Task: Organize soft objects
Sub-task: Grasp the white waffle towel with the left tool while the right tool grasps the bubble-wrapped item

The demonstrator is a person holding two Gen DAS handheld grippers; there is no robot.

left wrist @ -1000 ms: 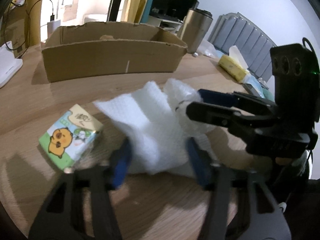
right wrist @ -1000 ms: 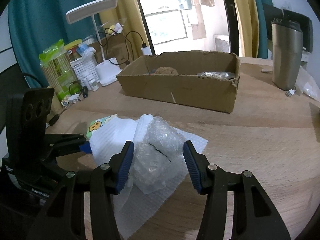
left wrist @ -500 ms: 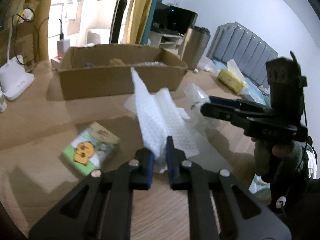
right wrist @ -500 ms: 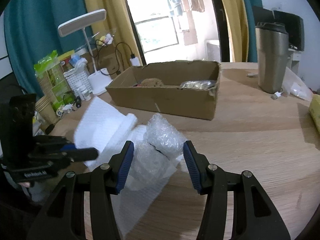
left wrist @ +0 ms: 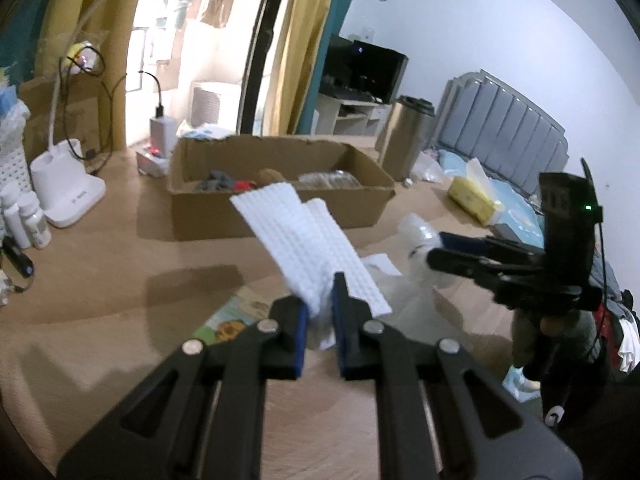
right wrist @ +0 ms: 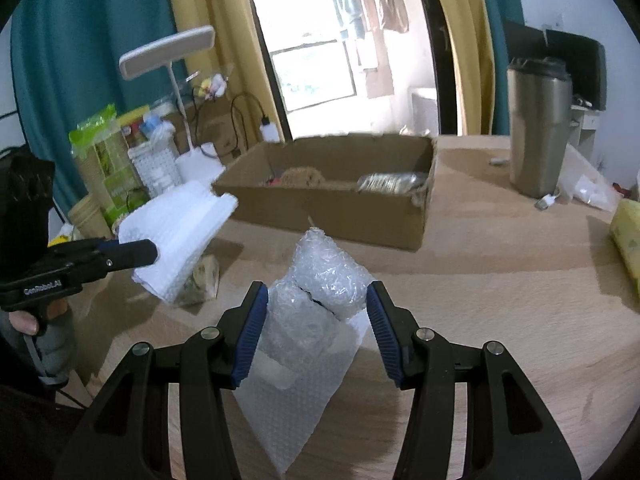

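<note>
Lifted since earlier, the white dimpled foam sheet [left wrist: 316,236] hangs pinched in the left claw [left wrist: 320,312] and may slip short of the brown cardboard box [left wrist: 280,188], while the right claw [right wrist: 314,320] gapes around the clear bubble-wrap bundle [right wrist: 320,292].

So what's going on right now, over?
Left tool shut on white foam sheet. Right tool open around bubble wrap roll. Cardboard box ahead.

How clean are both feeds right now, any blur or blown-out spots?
Left wrist: the cardboard box and white foam sheet are motion-smeared, and the window is overexposed. Right wrist: the bubble wrap is sharp; the doorway is blown out, the edges fisheye-bent.
</note>
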